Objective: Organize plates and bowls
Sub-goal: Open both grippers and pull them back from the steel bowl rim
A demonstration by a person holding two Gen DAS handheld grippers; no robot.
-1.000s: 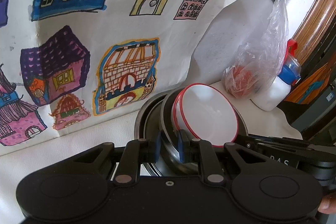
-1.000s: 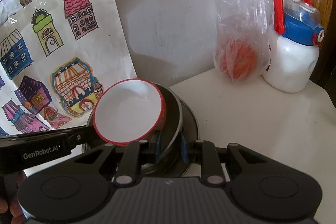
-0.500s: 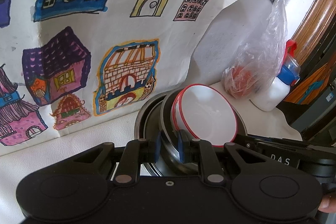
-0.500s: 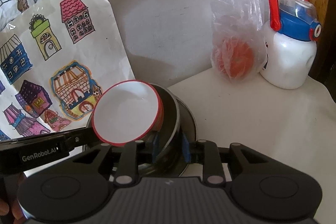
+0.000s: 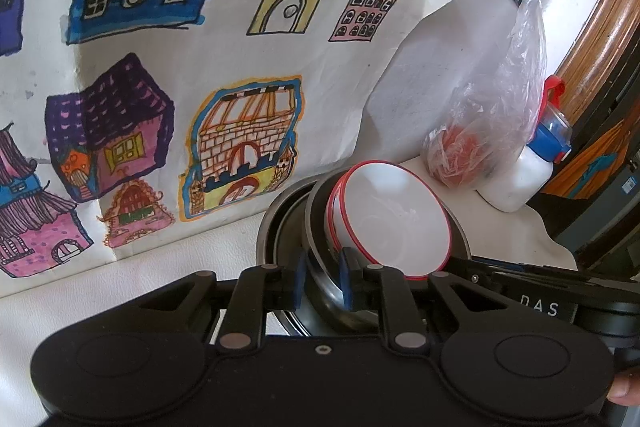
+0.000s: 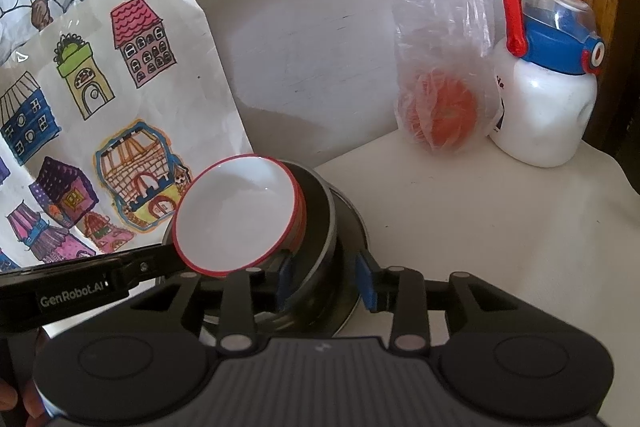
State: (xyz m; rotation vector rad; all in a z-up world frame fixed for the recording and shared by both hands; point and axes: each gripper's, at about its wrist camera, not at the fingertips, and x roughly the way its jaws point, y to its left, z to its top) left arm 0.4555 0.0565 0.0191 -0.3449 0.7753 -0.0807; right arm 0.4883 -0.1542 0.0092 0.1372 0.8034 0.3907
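Observation:
Two nested white bowls with red rims point(image 5: 396, 223) point(image 6: 236, 215) lean tilted inside a steel bowl point(image 5: 320, 251) point(image 6: 326, 223), which sits in a wider steel plate point(image 5: 272, 227) point(image 6: 358, 231) on the white table. My left gripper point(image 5: 323, 281) is shut on the steel bowl's near rim, one blue pad on each side of it. My right gripper point(image 6: 326, 285) straddles the same bowl's rim from the other side. Its jaws are opening, and the outer pad stands clear of the metal. Each gripper's black arm shows at the edge of the other view.
A clear plastic bag with something orange in it point(image 6: 440, 115) and a white bottle with a blue lid and red handle point(image 6: 548, 99) stand at the back right. A paper drawing of coloured houses point(image 5: 200, 67) leans on the wall. The table point(image 6: 500, 235) drops off at the right.
The right gripper's jaws have spread apart and come off the steel bowl's rim. The left gripper and the stack of bowls have stayed where they were.

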